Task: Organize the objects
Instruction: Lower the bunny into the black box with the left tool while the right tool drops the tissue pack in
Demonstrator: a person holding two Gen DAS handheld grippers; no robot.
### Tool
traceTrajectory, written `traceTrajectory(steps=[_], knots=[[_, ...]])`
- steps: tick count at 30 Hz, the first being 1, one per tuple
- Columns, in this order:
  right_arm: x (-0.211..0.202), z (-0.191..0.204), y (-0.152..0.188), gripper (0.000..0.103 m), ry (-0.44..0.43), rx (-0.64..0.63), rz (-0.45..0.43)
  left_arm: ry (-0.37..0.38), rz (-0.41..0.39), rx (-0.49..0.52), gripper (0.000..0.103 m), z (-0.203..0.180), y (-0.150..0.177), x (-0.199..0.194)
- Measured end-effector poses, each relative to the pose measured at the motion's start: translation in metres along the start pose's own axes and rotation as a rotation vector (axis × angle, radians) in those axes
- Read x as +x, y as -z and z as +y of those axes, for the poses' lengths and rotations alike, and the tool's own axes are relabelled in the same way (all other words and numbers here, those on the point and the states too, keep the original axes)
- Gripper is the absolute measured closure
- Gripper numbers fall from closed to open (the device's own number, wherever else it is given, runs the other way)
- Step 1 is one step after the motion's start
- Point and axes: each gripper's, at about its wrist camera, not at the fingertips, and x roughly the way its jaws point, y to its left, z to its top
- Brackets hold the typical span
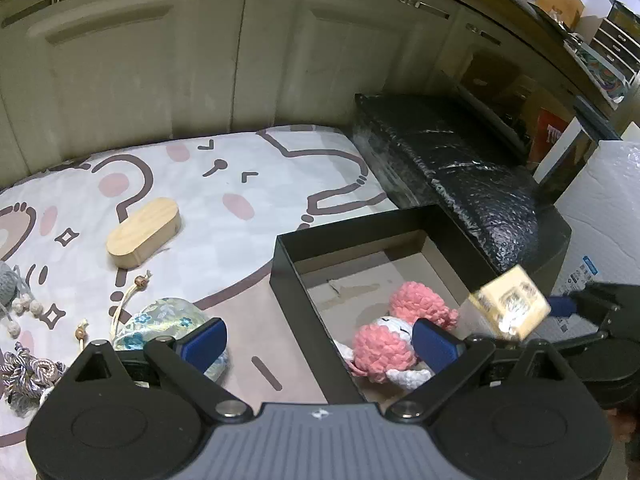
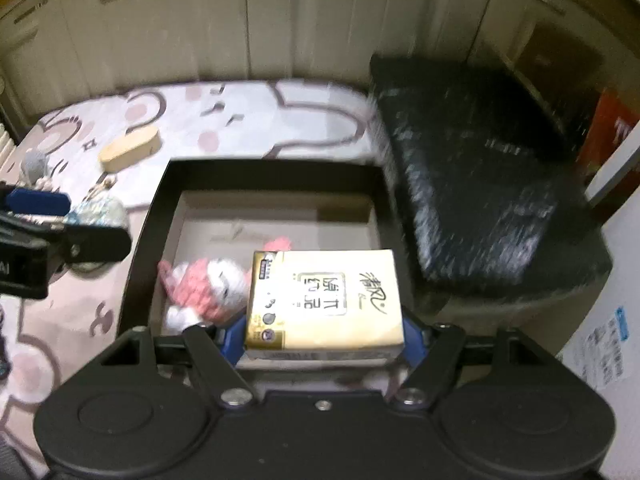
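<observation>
Right gripper [image 2: 322,330]: we see its blue pads clamped on the sides of a cream-and-gold paper tissue pack [image 2: 326,304], held over the near edge of the box.
Left gripper [image 1: 318,338]: we see its jaws spread wide with nothing between them, straddling the box's left wall.
Box: a black open cardboard box [image 1: 286,276] on the cartoon-print cloth [image 1: 240,184].
Inside the box: a pink-and-white crocheted toy [image 1: 384,340].
On the cloth: an oval wooden block [image 1: 142,232], a floral brocade pouch [image 1: 160,320].
</observation>
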Motion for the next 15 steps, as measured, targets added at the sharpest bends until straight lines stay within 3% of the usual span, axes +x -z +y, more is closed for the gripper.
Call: traceTrajectory(steps=[3,6,15], knots=[[0.006,-0.004,-0.001,0.028,-0.027,0.038,0.003,0.005,0.006,0.003,0.004,-0.002,0.0,-0.001],[0.01,-0.01,0.002,0.018,-0.045,0.092,-0.005,0.005,0.01,0.013,0.004,-0.004,0.001,-0.003],[0.004,-0.02,0.009,0.019,0.009,0.089,-0.001,-0.009,0.028,0.029,0.004,-0.007,0.004,-0.006]])
